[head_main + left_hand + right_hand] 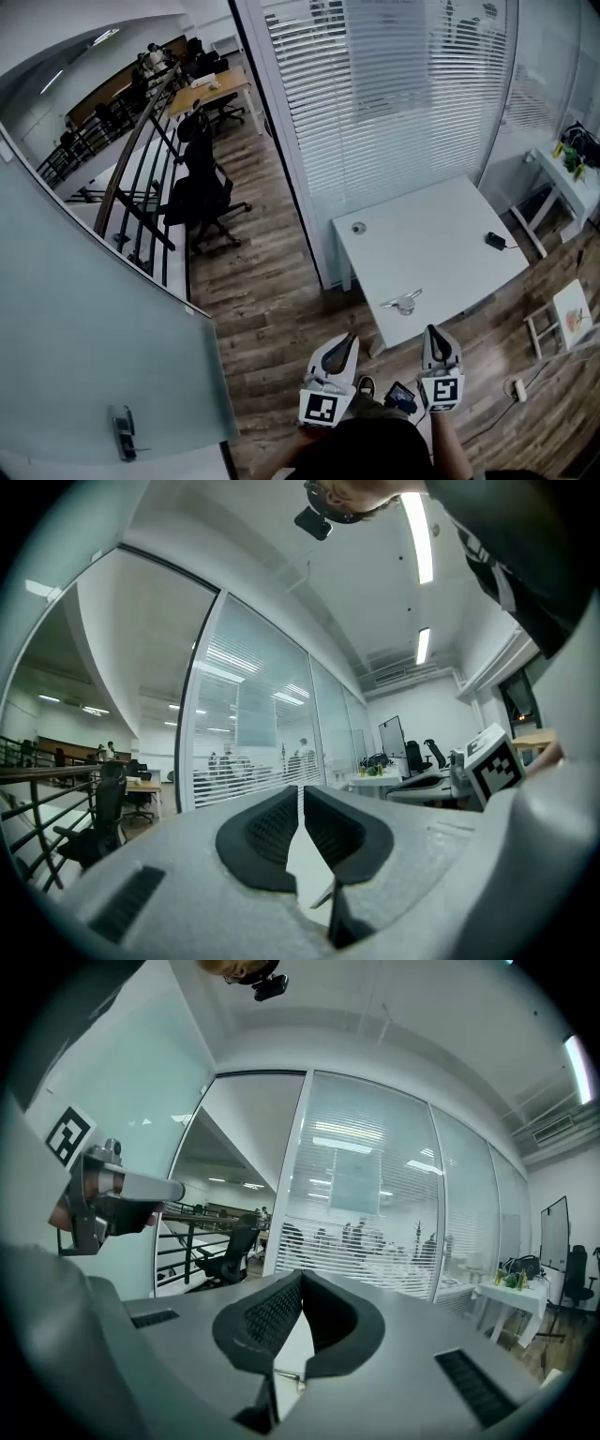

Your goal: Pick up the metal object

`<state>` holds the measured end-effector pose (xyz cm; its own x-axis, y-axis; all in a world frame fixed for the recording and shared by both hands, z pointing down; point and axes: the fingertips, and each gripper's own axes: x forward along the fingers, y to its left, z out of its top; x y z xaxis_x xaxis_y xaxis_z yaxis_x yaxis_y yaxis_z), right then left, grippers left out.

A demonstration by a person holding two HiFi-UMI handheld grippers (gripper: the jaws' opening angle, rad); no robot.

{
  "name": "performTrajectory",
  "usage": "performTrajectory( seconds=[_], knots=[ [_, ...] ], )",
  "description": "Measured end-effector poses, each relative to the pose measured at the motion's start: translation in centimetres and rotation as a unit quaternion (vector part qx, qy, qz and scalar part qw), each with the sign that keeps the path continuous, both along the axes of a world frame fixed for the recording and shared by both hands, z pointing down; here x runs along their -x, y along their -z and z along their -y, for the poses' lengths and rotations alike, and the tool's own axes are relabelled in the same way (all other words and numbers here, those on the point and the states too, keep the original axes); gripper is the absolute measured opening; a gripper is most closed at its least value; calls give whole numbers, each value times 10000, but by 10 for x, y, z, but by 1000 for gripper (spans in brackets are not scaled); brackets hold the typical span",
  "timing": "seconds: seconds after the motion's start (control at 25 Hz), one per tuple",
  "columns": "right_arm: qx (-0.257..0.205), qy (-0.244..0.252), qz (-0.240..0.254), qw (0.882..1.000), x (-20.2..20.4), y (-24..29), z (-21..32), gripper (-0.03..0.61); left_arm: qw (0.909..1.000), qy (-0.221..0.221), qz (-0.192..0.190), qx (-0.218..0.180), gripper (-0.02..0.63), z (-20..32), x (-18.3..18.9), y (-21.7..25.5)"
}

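The metal object (403,302), a small silver piece with a thin arm, lies near the front edge of the white table (441,253). Both grippers hover over the wooden floor, just short of that edge. My left gripper (350,338) is below and left of the object, and its jaws meet with nothing between them (302,787). To the lower right of the object, my right gripper (432,330) is also shut and empty (302,1274). In both gripper views only a sliver of white tabletop shows under the joined tips.
A small round item (358,228) and a black block with a cable (494,241) also lie on the table. A glass wall with blinds (394,103) stands behind it. Black office chairs (202,202) and a railing (131,169) are at left, and a white stool (572,314) at right.
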<state>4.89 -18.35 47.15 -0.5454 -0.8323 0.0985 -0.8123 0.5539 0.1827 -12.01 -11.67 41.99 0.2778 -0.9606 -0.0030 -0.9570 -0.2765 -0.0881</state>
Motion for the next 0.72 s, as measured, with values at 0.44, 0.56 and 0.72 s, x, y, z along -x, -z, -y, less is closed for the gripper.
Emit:
performTrajectory(
  seconds=[0.44,0.56,0.72],
  knots=[
    [265,-138,-114,9995,-25,-52,74,5,9991,60,-100,396,32,65,-21,-32],
    [529,-206,-220,9981,-24,-71,91,6,9991,9,-27,426,32,80,-18,-38],
    [733,-370,-112,9966,-21,-93,108,12,9996,-100,-10,281,32,97,-13,-34]
  ],
)
